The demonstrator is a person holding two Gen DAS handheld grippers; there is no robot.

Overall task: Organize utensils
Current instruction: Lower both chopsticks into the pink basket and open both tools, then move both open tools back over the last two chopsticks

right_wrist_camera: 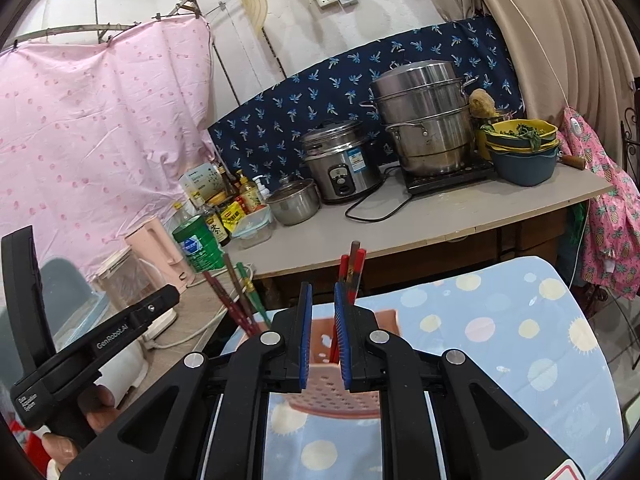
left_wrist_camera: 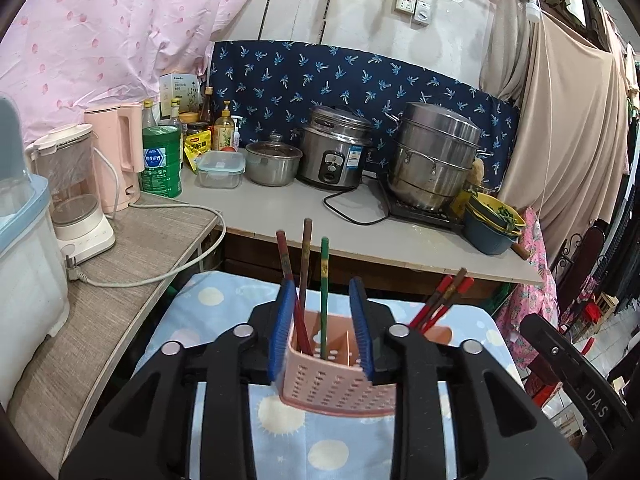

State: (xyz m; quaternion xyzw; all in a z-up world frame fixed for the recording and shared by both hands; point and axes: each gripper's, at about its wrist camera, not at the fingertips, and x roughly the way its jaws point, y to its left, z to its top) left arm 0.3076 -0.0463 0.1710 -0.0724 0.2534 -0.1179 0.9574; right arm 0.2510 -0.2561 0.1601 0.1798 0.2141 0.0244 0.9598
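A pink perforated utensil holder [left_wrist_camera: 332, 380] stands on a blue patterned cloth [left_wrist_camera: 224, 320]. My left gripper [left_wrist_camera: 322, 292] is shut on the holder's left end, its blue pads against both sides. A red, a brown and a green chopstick [left_wrist_camera: 324, 280] stand in that compartment. Several red and brown chopsticks [left_wrist_camera: 444, 300] lean out of the right end. In the right wrist view the holder [right_wrist_camera: 324, 384] sits between my right gripper's [right_wrist_camera: 322, 300] blue pads, which are close together around its right end. Red chopsticks [right_wrist_camera: 354, 276] rise just past the right pad.
A grey counter [left_wrist_camera: 304, 212] behind holds a rice cooker [left_wrist_camera: 332, 152], a steamer pot [left_wrist_camera: 436, 156], a small pot [left_wrist_camera: 272, 162], bottles, a green tin [left_wrist_camera: 162, 160] and stacked bowls [left_wrist_camera: 494, 224]. A side table [left_wrist_camera: 132, 240] at left holds a blender [left_wrist_camera: 76, 200] and pink kettle [left_wrist_camera: 116, 152].
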